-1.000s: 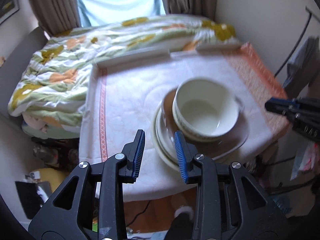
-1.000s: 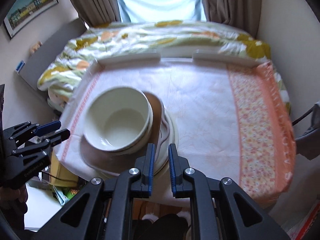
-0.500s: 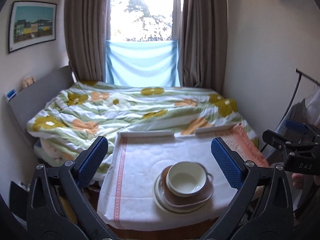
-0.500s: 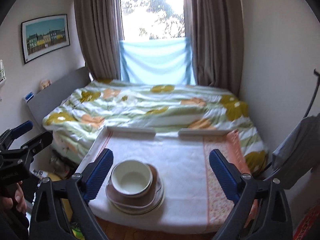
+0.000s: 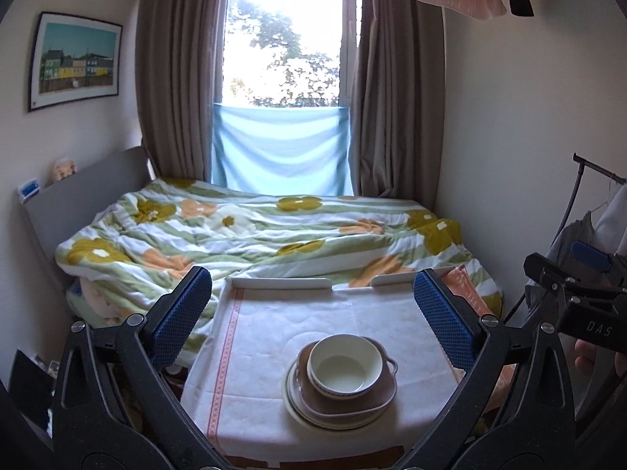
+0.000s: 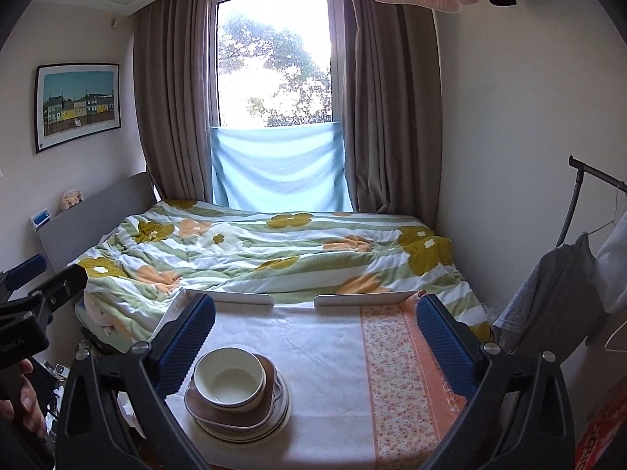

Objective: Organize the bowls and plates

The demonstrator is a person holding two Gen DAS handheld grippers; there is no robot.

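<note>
**Hand-held gripper pair held wide above stacked dishes**

Left hand-held gripper (image 5: 311,325) hangs over the near edge of the cloth-covered surface (image 5: 266,337), its blue pads (image 5: 181,316) spread far apart and holding nothing. The right hand-held gripper (image 6: 315,342) is likewise wide open and empty; its lower frame fills the bottom corners of its view and hides the surface's front edge.

A cream bowl (image 5: 344,364) sits in a brown dish (image 5: 352,401), which rests on a stack of pale plates (image 5: 309,415) toward the near left of the surface. How many plates lie in the stack cannot be made out, since only their rims show. From the right wrist, the left pad covers part of the bowl's (image 6: 229,378) side.

Behind the surface lies a bed with a flowered quilt (image 5: 243,235). At the frame edges each view catches the other tool only in part. Clothes (image 6: 564,297) on a rail are cut off at right.
</note>
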